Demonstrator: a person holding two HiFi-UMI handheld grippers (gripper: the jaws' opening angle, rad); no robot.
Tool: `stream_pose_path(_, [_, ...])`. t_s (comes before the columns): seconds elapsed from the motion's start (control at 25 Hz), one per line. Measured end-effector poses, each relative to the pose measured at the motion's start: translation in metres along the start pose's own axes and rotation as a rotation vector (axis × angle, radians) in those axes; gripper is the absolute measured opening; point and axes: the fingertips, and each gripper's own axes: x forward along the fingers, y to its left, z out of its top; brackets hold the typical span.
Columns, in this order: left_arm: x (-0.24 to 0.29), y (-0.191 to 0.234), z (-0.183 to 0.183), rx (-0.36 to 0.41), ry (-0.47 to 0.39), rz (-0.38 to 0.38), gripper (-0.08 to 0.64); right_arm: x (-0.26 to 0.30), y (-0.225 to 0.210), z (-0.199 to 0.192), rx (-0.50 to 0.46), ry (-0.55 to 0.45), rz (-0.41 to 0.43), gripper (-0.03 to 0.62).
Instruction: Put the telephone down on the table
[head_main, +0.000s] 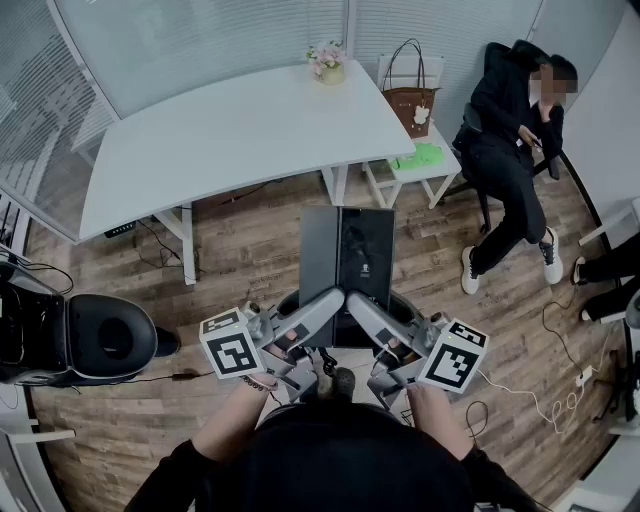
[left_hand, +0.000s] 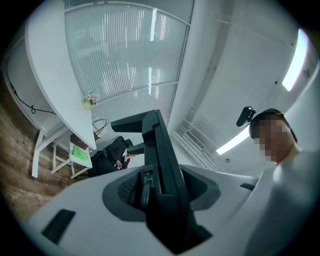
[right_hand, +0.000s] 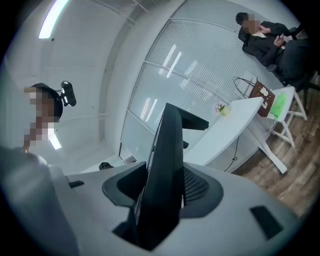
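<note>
The telephone (head_main: 350, 250) is a flat black slab held out level above the wooden floor, short of the white table (head_main: 230, 130). My left gripper (head_main: 335, 298) grips its near edge from the left, and my right gripper (head_main: 356, 300) grips the same edge from the right. In the left gripper view the telephone (left_hand: 160, 150) runs edge-on up out of the left gripper (left_hand: 160, 192), whose grey jaws close on both faces. The right gripper view shows the telephone (right_hand: 170, 150) wedged the same way in the right gripper (right_hand: 161, 197).
A flower pot (head_main: 328, 62) stands at the table's far edge. To the right, a white stool (head_main: 425, 165) carries a brown bag (head_main: 411, 100) and something green. A person (head_main: 515, 130) sits on a chair beyond it. A black round machine (head_main: 105, 335) stands at the left, and cables trail over the floor.
</note>
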Motion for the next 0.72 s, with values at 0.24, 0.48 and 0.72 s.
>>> stream_pose_path(0.24, [-0.002,0.000,0.003,0.005,0.002,0.001,0.201,0.003,0.001,-0.001,-0.003,-0.002,-0.001,0.207])
stream_pose_path(0.48, [-0.012,0.001,0.010,0.010,0.004,0.005,0.201,0.013,0.006,-0.007,-0.014,0.006,-0.002,0.209])
stream_pose_path(0.72, [-0.011,-0.003,0.012,0.020,0.017,-0.002,0.202,0.013,0.010,-0.005,-0.023,-0.005,-0.007,0.215])
